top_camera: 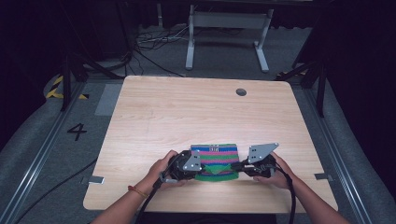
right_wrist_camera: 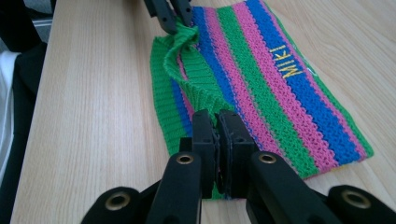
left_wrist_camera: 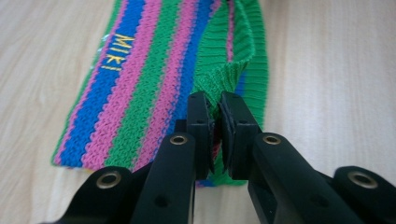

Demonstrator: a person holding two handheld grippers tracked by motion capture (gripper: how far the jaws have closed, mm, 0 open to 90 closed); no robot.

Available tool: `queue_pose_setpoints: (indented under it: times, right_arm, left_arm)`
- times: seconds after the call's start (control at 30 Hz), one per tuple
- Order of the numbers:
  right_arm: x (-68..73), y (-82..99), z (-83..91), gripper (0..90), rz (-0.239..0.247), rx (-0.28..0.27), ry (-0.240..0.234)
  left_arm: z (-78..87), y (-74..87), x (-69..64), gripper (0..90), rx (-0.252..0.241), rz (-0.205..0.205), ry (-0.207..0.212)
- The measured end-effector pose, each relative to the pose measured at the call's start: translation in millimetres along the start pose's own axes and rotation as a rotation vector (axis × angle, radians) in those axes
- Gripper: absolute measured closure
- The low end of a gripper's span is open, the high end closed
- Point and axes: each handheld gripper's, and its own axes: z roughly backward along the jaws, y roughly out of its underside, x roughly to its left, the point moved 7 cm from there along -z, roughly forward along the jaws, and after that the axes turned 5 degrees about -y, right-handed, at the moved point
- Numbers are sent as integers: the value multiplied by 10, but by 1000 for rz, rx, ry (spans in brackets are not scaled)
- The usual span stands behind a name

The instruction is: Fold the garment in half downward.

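Observation:
A knitted piece (top_camera: 216,155) striped green, blue and pink lies flat near the table's front edge. Yellow letters MIKI sit on a blue stripe (left_wrist_camera: 114,52). My left gripper (top_camera: 201,169) comes from the left and is shut on the green ribbed hem (left_wrist_camera: 219,79), which is pulled up into a small fold. My right gripper (top_camera: 236,167) comes from the right and is shut on the same ribbed hem (right_wrist_camera: 205,93) farther along. In the left gripper view the pinch (left_wrist_camera: 217,109) is close up, as in the right gripper view (right_wrist_camera: 217,126), where the left gripper's fingertips (right_wrist_camera: 161,14) show beyond.
The light wooden table (top_camera: 187,112) has a round cable hole (top_camera: 241,92) at its far right. Behind it on the grey floor stand a white desk frame (top_camera: 229,28) and loose cables (top_camera: 149,44). A number 4 (top_camera: 77,131) is marked on the floor at left.

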Motion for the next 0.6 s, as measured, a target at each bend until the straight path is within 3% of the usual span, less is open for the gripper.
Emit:
queue_pose_setpoints:
  times: [0.17,0.27,0.4,0.47,0.6]
  right_arm:
    - [13,113,16,847,-18,11,5]
    - [28,158,44,825,-27,18,16]
    - [42,117,149,800,-19,-10,44]
    - [38,86,182,785,-26,-28,57]
    - [41,38,154,774,-24,-30,66]
  left_arm:
    - [-5,14,-69,796,20,0,8]
    - [69,7,-71,731,12,-4,-26]
    - [251,-45,7,679,-53,41,-71]
    - [297,-56,58,673,-85,97,-77]
    - [186,-42,63,666,-83,157,-48]
